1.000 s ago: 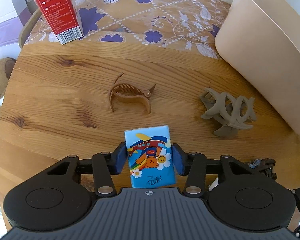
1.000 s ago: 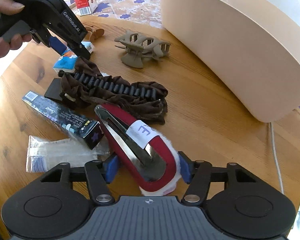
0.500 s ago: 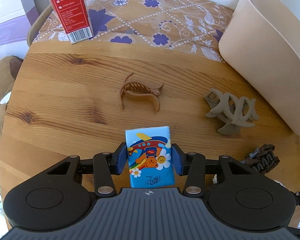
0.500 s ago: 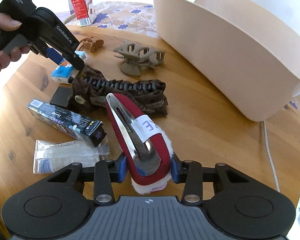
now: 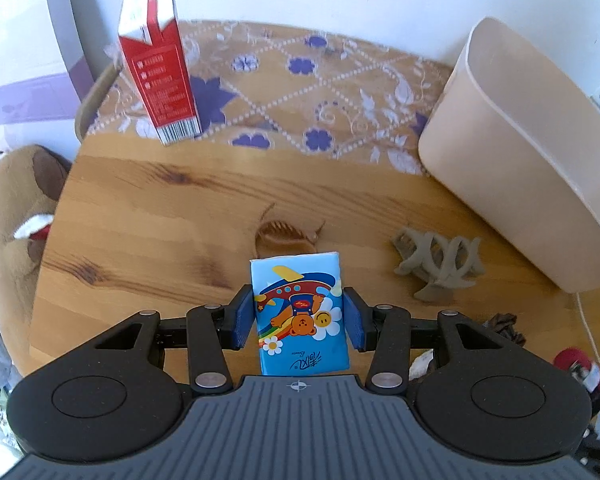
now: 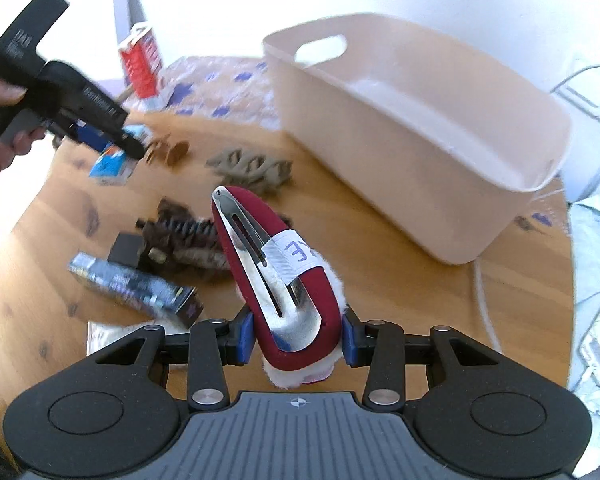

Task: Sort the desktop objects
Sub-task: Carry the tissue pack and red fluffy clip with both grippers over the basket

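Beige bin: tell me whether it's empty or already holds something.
Empty as far as it shows: the beige bin reveals only bare inner walls in the right wrist view. Its floor under the near rim is hidden.

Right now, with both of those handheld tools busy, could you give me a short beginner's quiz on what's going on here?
1. True or false: the left gripper has its fingers closed on a blue tissue pack.
2. What does the right gripper hold?
A. a grey claw clip
B. a dark red hair clip
C. a milk carton
3. Fill in: the red and white carton stands on the ______ cloth, not on bare wood.

Key: 1 true. 2 B, the dark red hair clip. 3 floral cloth.
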`<state>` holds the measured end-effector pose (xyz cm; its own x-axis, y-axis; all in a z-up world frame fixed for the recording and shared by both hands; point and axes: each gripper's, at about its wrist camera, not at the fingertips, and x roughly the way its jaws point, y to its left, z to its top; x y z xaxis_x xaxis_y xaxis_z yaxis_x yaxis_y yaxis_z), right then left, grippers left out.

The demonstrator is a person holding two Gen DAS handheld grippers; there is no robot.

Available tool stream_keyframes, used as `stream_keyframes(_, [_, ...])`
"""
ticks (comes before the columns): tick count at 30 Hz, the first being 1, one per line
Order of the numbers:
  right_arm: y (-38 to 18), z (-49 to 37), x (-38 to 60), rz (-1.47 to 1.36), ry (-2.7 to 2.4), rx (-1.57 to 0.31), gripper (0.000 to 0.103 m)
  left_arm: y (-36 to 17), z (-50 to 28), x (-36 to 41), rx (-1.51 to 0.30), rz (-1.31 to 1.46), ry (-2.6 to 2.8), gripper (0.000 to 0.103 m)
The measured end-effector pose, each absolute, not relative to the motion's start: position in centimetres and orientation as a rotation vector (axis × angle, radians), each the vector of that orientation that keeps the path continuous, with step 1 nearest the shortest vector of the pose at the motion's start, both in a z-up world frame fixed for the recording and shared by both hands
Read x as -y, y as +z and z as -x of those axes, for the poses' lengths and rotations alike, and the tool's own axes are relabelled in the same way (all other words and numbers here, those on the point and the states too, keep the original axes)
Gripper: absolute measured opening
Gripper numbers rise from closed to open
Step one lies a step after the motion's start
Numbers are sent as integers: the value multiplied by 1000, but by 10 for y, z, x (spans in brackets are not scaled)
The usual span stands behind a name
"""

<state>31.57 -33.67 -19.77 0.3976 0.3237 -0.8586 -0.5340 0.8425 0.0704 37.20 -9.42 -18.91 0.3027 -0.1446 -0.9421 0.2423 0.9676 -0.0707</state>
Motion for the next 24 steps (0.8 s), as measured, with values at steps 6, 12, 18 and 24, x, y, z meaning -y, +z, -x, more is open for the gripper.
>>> stream_keyframes(6, [-178,-327,356,127,491,-976,39,-173,-377,99,-1198,-107,-272,47])
stream_keyframes(12, [-154,-341,363,95,448,-910,39,-150,-381,113,-1154,-94,-326,47])
stream_keyframes(18, [-129,-360,370,81,419,-844,39,-117,-395,138,-1081,-82,-387,47])
stream_keyframes(24, [-110,-382,375,68,387,-790,39,-85,-413,170,-1005,-79,-450,47])
